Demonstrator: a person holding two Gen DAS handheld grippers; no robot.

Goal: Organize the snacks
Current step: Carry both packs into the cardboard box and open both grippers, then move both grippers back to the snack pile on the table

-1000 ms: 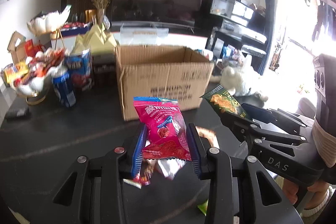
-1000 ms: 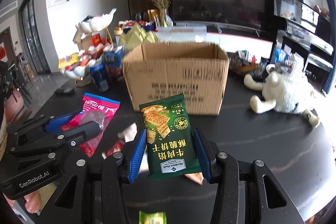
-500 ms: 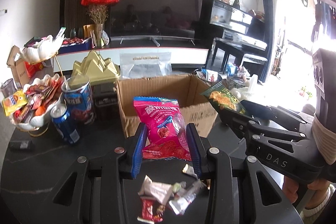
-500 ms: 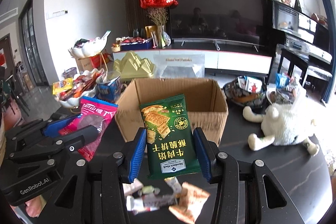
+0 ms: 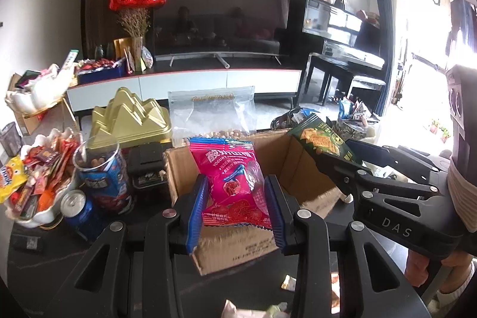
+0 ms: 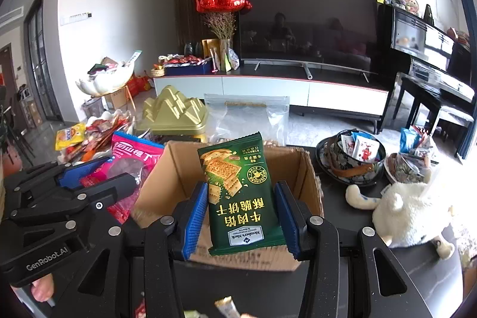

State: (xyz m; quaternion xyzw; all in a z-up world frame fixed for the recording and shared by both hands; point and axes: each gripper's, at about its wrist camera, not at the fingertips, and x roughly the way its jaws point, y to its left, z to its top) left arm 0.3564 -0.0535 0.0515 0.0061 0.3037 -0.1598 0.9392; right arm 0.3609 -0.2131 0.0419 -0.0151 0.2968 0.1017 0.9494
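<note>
Left tongs [image 5: 235, 207]: a pink yogurt snack packet [image 5: 234, 187] is being gripped by its lower half between the two blue pads, standing upright, its top edge rising well above the fingertips. The packet is being held over the near wall of the open cardboard box [image 5: 301, 169].

Right tongs [image 6: 243, 216]: a green cracker packet [image 6: 238, 192] is being clamped at its lower sides between the blue pads, upright, print upside down, its upper half projecting beyond the tips. It is being held above the near edge of the same cardboard box, whose inside is being seen past it.

Beside the box, to the left: a blue snack canister [image 5: 101, 178], a blue drink can [image 5: 79, 213] and a white bowl [image 5: 38, 213] heaped with sweets are being carried by the dark tabletop [image 5: 35, 273]. Behind the box: a gold mountain-shaped tin [image 5: 131, 121] and a clear pouch of nuts [image 5: 211, 115]. To the right: a patterned bowl [image 6: 348, 172] of sachets and a white plush toy [image 6: 408, 213]. Loose wrappers [image 5: 289, 282] are lying on the tabletop nearest the cameras.
</note>
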